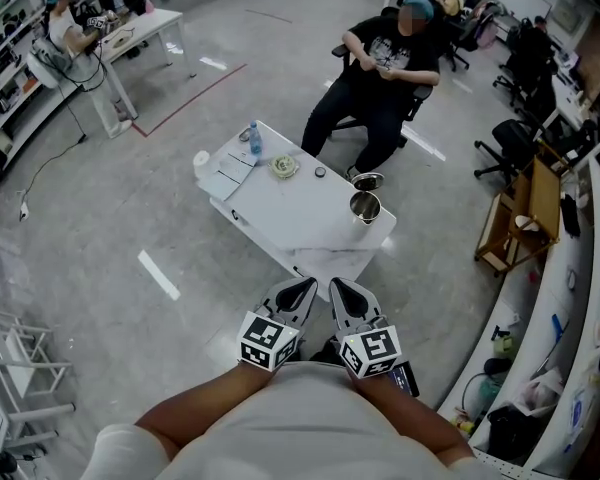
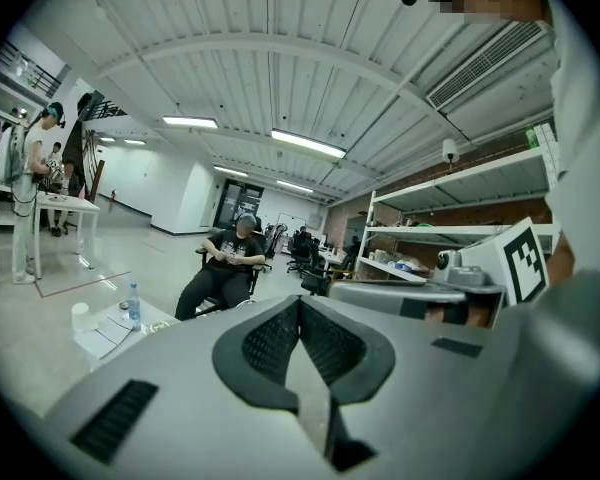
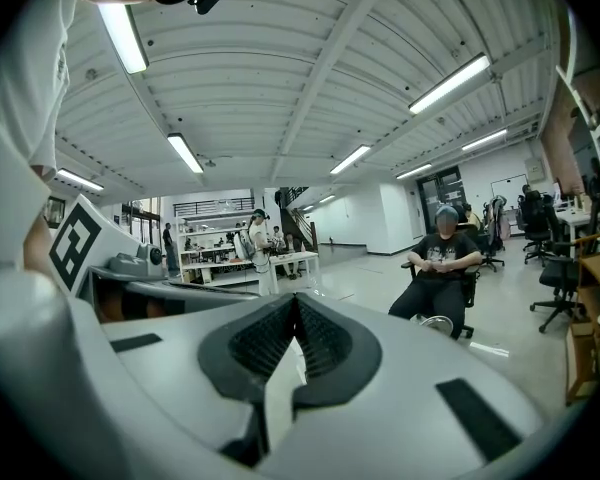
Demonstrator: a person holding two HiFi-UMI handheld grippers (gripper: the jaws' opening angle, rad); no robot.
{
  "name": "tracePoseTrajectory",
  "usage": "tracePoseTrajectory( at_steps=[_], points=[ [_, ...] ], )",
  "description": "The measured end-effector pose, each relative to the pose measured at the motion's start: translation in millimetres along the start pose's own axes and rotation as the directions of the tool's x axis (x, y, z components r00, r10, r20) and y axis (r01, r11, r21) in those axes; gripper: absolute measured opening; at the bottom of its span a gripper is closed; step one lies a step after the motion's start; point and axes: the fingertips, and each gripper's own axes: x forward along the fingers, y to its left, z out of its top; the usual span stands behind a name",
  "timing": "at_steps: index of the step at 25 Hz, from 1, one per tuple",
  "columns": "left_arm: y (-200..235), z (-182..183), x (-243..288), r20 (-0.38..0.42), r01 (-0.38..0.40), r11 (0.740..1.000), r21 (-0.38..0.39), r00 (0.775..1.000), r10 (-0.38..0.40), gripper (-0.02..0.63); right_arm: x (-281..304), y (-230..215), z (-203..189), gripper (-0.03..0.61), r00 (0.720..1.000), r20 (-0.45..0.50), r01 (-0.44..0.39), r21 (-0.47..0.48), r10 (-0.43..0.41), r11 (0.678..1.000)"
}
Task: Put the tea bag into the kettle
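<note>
Left tongs [image 1: 307,282] and right tongs [image 1: 337,284] are both pressed fully together with nothing between them. Each one's own view shows the ribbed black pads meeting along one line. In the head view they sit side by side, close against the person's body, pointing toward a white table [image 1: 300,218] that stands well apart from them on the grey floor.

The kettle [image 1: 365,207] stands upright at the table's right corner, on the side nearer the tongs. It is a small shiny metal pot with an open top and a dark inside. Its round metal lid [image 1: 368,180] lies just beyond it, at the table's edge.

What looks like the tea bag [image 1: 284,165] is a pale yellow-green bit resting on a small round dish [image 1: 293,172] near the middle of the table's far side. It is too small to make out more, and it lies apart from the kettle.

A clear bottle with a blue cap [image 1: 254,138] stands beyond the dish, a white cup [image 1: 202,159] stands at the left corner, and papers [image 1: 232,171] lie beside it. A small dark round thing [image 1: 320,172] sits between the dish and the lid.

A seated person [image 1: 385,78] in dark clothes faces the table from its far side.
</note>
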Motion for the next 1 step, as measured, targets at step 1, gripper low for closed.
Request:
tracePoseTrajectory(
  at_steps=[1],
  points=[
    [-0.8,1.2,-1.6,0.003,0.0,1.0,0.003,1.0,0.0,0.009,-0.3,2.0,1.3,0.009,1.0,0.003,-0.002,-0.001,0.003,1.0]
  ],
)
